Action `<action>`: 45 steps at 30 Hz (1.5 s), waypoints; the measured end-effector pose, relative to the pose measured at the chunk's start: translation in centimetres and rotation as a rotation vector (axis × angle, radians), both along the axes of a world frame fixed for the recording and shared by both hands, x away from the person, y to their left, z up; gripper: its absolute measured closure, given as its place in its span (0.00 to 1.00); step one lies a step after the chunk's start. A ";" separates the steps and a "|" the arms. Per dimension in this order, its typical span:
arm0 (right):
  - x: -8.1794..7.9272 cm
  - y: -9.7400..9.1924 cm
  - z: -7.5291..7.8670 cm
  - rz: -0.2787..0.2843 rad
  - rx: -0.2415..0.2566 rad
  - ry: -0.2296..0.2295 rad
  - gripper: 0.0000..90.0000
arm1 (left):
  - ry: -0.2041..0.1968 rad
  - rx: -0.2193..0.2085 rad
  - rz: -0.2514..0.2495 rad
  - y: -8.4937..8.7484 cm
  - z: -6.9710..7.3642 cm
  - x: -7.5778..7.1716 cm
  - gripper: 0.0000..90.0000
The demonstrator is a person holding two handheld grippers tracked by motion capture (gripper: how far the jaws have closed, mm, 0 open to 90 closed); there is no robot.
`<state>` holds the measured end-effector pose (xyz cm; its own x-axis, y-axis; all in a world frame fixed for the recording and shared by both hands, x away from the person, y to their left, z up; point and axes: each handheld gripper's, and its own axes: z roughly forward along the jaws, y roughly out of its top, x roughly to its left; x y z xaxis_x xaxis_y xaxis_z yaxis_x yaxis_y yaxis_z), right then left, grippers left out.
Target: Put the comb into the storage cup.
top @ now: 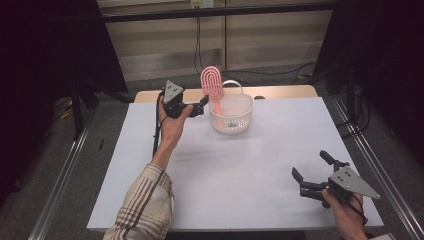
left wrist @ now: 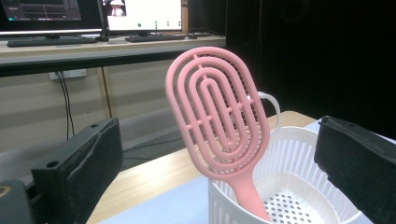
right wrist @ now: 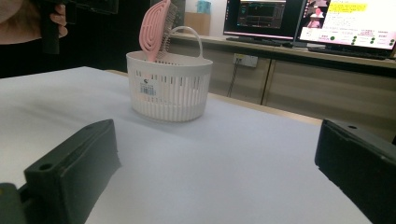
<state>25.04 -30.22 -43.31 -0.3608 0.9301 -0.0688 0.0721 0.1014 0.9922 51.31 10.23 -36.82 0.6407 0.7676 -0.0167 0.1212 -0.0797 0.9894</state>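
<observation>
A pink oval hairbrush [top: 213, 84] stands handle-down in a white slotted basket [top: 231, 114] at the back middle of the white table [top: 250, 165]. My left gripper [top: 202, 105] is raised just left of the basket, level with the brush. In the left gripper view the brush [left wrist: 217, 121] leans between the wide-apart jaws of the left gripper [left wrist: 219, 140], which is open and touches nothing, and the basket [left wrist: 289, 186] sits below. My right gripper [top: 311, 165] hovers open at the front right, holding nothing. The right gripper view looks across the table at the basket [right wrist: 170, 88] and the brush [right wrist: 154, 30].
A wooden strip [top: 280, 91] borders the table's far edge. Metal rails [top: 370, 165] run along both sides. A desk with monitors [right wrist: 336, 23] stands beyond the table. The person's plaid sleeve [top: 145, 205] reaches in at the front left.
</observation>
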 end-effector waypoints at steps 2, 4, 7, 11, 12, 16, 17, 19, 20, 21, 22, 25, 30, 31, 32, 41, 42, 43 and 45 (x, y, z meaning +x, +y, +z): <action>0.0 0.0 0.0 -0.001 -0.001 0.000 0.00 | 0.002 -0.002 0.002 0.1 0.0 -0.1 0.02; 0.0 -0.1 0.0 0.000 -0.002 -0.002 0.00 | 0.002 0.010 0.002 0.2 0.2 -0.3 0.02; 0.0 -0.1 -0.1 0.000 -0.002 -0.002 0.00 | -0.018 -0.008 0.015 0.5 0.8 -0.5 0.02; 0.1 -0.2 -0.1 -0.006 -0.001 -0.001 0.00 | -0.036 -0.001 0.019 0.7 1.3 -0.7 0.02; 0.1 -0.3 -0.1 -0.005 0.000 -0.002 0.00 | -0.038 0.001 0.019 0.8 1.4 -0.8 0.02; 0.3 -0.2 -0.2 -0.003 0.003 0.000 0.00 | -0.043 0.008 0.020 1.0 1.5 -1.2 0.02; 0.3 -0.2 -0.2 -0.001 0.000 0.000 0.00 | -0.043 0.007 0.017 1.0 1.5 -1.3 0.02; 0.3 -0.2 -0.2 0.000 0.001 0.002 0.00 | -0.044 0.013 0.031 1.2 1.5 -1.4 0.02; 0.3 -0.2 -0.2 0.001 0.001 0.002 0.00 | -0.043 0.000 0.037 1.3 1.5 -1.5 0.02; 0.3 -0.2 -0.2 0.001 0.000 0.002 0.00 | -0.040 -0.009 0.033 1.5 1.5 -1.6 0.02; 0.3 -0.2 -0.2 -0.001 0.002 0.002 0.00 | -0.038 -0.010 0.033 1.5 1.6 -1.7 0.02; 0.3 -0.2 -0.2 0.000 0.001 0.000 0.00 | -0.046 -0.009 0.028 1.8 1.8 -2.1 0.02; 0.3 -0.1 -0.1 -0.004 -0.004 0.000 0.00 | -0.049 -0.003 0.027 2.1 1.8 -2.8 0.02; 0.3 -0.1 -0.1 -0.003 -0.003 0.000 0.00 | -0.047 -0.001 0.028 2.2 1.8 -2.9 0.02; 0.2 -0.1 -0.1 -0.004 -0.003 0.000 0.00 | -0.049 0.000 0.025 2.3 1.8 -3.0 0.02; 0.2 0.1 0.0 -0.001 -0.010 -0.002 0.00 | -0.058 0.003 0.033 2.8 1.7 -4.1 0.02; 0.2 0.1 0.0 -0.002 -0.008 -0.002 0.00 | -0.057 -0.005 0.034 2.8 1.7 -4.2 0.02; 0.2 0.1 0.0 -0.003 -0.006 -0.002 0.00 | -0.059 -0.001 0.035 2.9 1.6 -4.3 0.02; 0.2 0.1 0.0 -0.006 -0.007 -0.001 0.00 | -0.047 -0.008 0.036 3.0 1.5 -4.5 0.02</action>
